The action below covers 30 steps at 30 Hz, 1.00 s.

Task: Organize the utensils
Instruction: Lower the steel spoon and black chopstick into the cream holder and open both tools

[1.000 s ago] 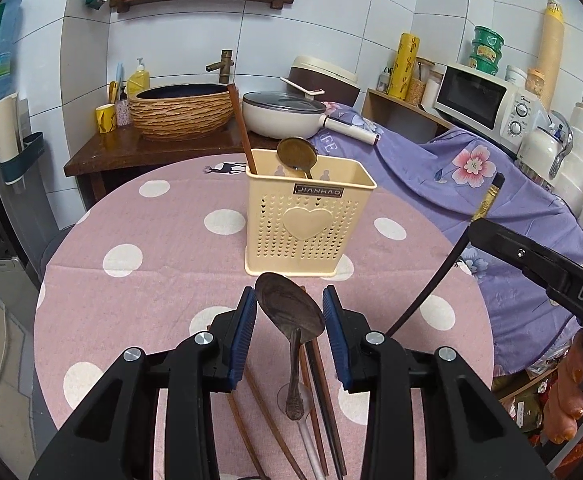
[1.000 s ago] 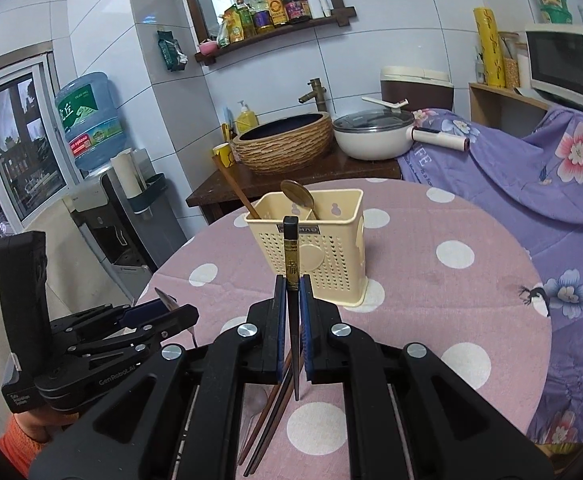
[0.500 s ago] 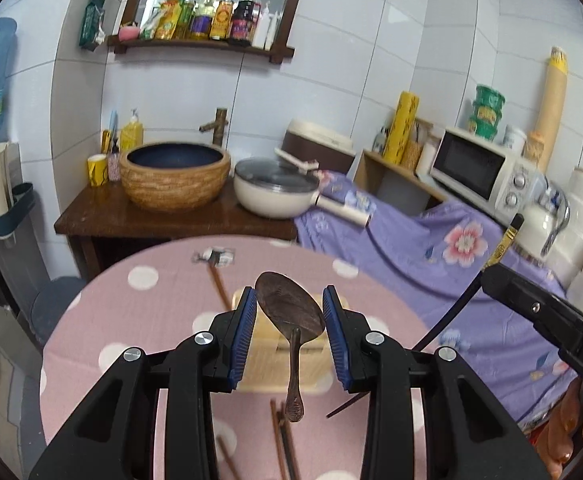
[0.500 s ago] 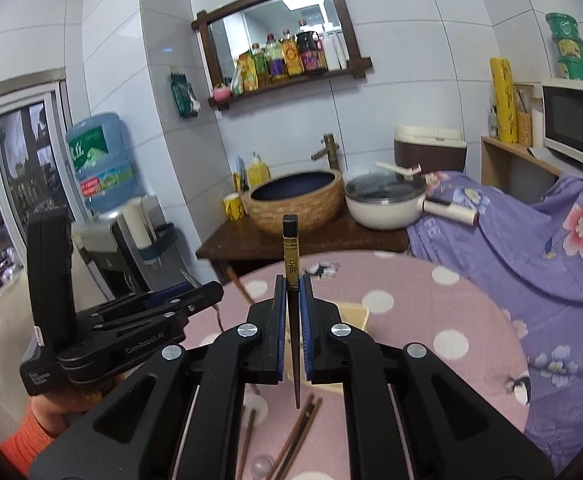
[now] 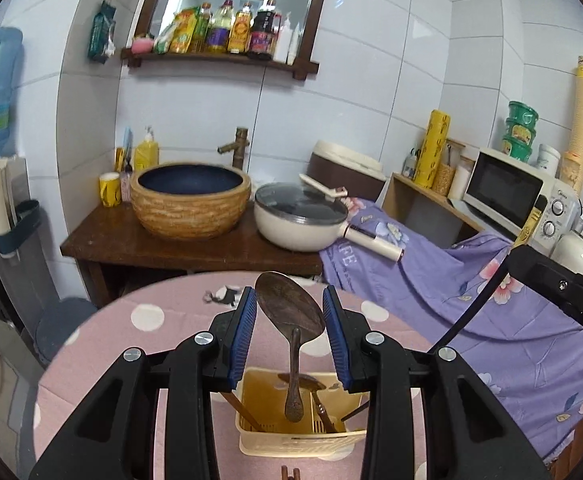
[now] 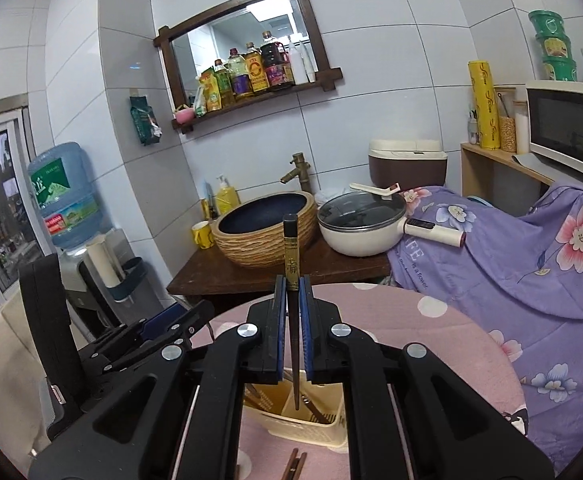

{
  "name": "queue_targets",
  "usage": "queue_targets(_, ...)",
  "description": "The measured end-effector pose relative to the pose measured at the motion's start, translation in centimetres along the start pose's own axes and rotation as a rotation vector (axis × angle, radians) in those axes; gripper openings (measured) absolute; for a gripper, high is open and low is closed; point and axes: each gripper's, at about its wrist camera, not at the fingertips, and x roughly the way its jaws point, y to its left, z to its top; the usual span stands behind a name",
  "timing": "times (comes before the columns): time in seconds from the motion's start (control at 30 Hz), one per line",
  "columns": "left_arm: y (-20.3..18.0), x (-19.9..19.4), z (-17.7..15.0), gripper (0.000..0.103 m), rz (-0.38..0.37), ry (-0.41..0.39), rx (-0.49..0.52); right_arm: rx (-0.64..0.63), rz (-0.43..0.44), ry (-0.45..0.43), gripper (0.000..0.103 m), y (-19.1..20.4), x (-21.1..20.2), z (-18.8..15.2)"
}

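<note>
Left wrist view: left gripper (image 5: 290, 332) is gripping a wooden spoon (image 5: 290, 312) by its bowl, handle dangling over the cream utensil basket (image 5: 303, 442) on the near pink table (image 5: 103, 364); right gripper (image 6: 290, 330) is clamping a dark chopstick (image 6: 291, 276) above it; next, seemingly, lowering both inside.

A utensil holder (image 5: 303, 436) is set on the round table (image 5: 103, 344), near its close edge. A spoon (image 5: 291, 320) is held above the holder, a chopstick (image 6: 292, 280) likewise. Beyond the table, a basin (image 5: 190, 200) is placed on a wooden stand (image 5: 131, 244), with a pan (image 5: 301, 220) to its right. A microwave (image 5: 519, 196) is seen far right.
</note>
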Motion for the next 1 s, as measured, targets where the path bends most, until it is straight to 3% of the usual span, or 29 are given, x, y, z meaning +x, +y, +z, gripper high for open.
queue_targets(0.43, -0.5, 3.3, -6.2, 0.034, 0.007, 0.075, 0.065, -0.006, -0.028, 0.095, 0.008, -1.9, 5.0, -7.3)
queue_targets(0.9, -0.3, 3.7, -8.6, 0.035, -0.015, 0.114, 0.102, -0.001, -0.017, 0.128, 0.008, -2.3, 5.4, -8.5)
queue_targets(1.0, -0.4, 2.5, -8.6, 0.044, -0.023, 0.094, 0.122, 0.009, -0.024, 0.122, 0.018, -2.7, 5.0, -8.7)
